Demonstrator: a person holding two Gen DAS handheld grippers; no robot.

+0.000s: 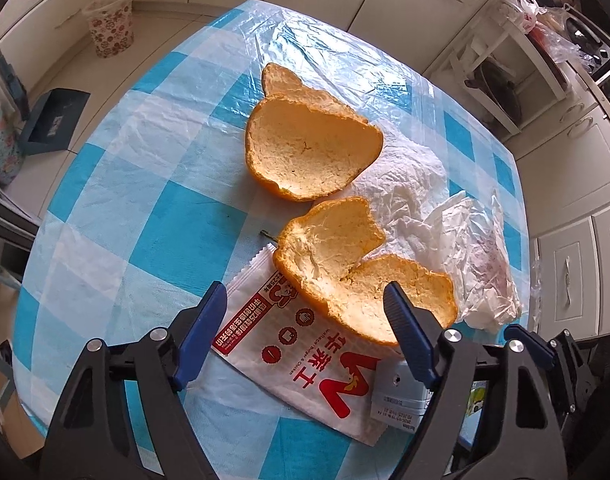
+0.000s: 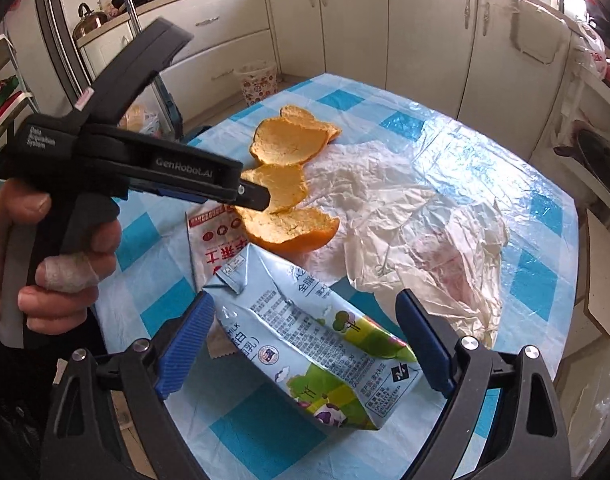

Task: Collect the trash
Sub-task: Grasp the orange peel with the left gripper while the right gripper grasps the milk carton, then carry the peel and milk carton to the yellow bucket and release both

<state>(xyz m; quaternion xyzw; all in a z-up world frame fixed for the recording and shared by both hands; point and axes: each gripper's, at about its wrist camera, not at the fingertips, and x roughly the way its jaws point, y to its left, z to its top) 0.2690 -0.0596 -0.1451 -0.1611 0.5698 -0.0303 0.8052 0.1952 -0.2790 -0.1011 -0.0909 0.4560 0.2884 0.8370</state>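
Trash lies on a blue-and-white checked table (image 1: pixel 105 184). A large orange peel (image 1: pixel 309 152) lies in the middle and a second peel (image 1: pixel 357 268) nearer me, resting partly on a white and red paper sachet (image 1: pixel 301 356). My left gripper (image 1: pixel 305 300) is open, its fingers straddling the near peel and the sachet. A crushed milk carton (image 2: pixel 313 340) lies between the open fingers of my right gripper (image 2: pixel 305 316). Crumpled white plastic wrap (image 2: pixel 417 232) lies to the right. The left gripper also shows in the right wrist view (image 2: pixel 261 200) over the near peel (image 2: pixel 293 228).
A floral waste bin (image 1: pixel 111 24) stands on the floor beyond the table's far left edge. Kitchen cabinets (image 2: pixel 425 28) surround the table. A white shelf rack (image 1: pixel 501 76) stands at the far right.
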